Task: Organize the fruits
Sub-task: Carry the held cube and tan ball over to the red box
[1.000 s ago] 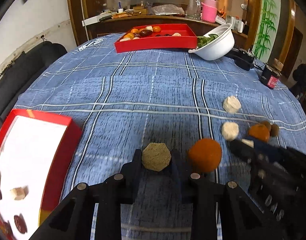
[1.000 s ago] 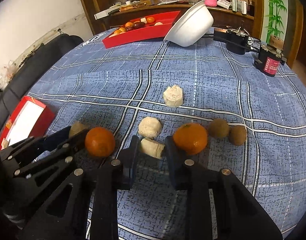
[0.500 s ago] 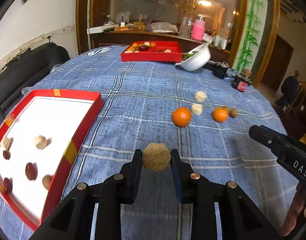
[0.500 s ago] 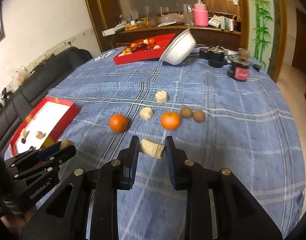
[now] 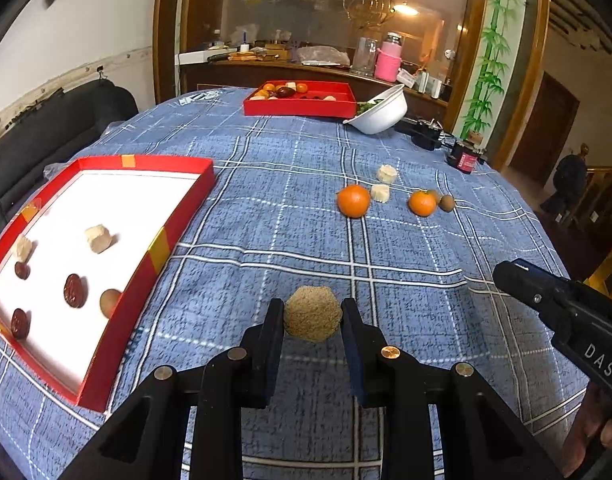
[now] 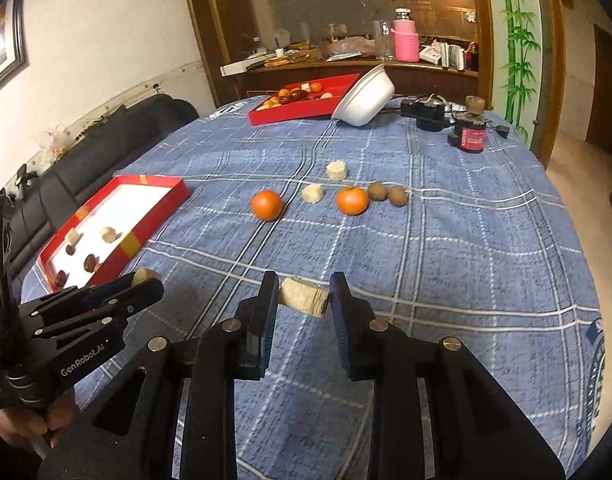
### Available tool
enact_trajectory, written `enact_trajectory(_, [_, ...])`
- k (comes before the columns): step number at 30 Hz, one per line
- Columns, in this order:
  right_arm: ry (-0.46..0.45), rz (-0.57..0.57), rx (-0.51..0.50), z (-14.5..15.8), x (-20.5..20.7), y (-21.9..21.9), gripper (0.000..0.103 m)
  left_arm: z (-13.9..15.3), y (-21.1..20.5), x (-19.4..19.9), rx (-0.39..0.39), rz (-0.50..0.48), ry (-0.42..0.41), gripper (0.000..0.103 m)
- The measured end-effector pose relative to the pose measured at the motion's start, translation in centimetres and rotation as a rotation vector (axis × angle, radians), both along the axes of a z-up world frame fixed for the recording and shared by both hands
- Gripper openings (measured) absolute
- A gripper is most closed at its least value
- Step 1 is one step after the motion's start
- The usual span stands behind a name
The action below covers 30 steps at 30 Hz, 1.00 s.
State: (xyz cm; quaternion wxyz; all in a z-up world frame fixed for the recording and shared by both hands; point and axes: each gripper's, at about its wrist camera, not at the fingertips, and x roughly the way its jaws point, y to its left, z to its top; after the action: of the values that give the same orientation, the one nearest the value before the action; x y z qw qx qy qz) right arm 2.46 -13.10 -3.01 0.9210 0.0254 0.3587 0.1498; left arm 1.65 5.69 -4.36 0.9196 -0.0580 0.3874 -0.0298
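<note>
Across the blue plaid tablecloth we had drawn back, left gripper clamping a round tan crumbly ball, right gripper a pale cut chunk, toward the red white-floored tray.

Left claw clamped on a tan, possibly sandy-skinned round fruit.
</note>
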Motion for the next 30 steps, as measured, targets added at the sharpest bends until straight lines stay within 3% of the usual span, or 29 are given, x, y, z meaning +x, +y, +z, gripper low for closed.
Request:
enact_trajectory(19, [0.019, 0.141, -0.034, -0.5, -1.6, 4.5, 0.025, 0.2, 3.2, -1.9, -0.015, 0.070, 0.005, 0.028])
enact_trajectory(30, [0.023, 0.245, -0.044, -0.6, -2.1, 9.2, 0.025, 0.2, 6.5, -2.7, -0.039, 0.140, 0.004, 0.028])
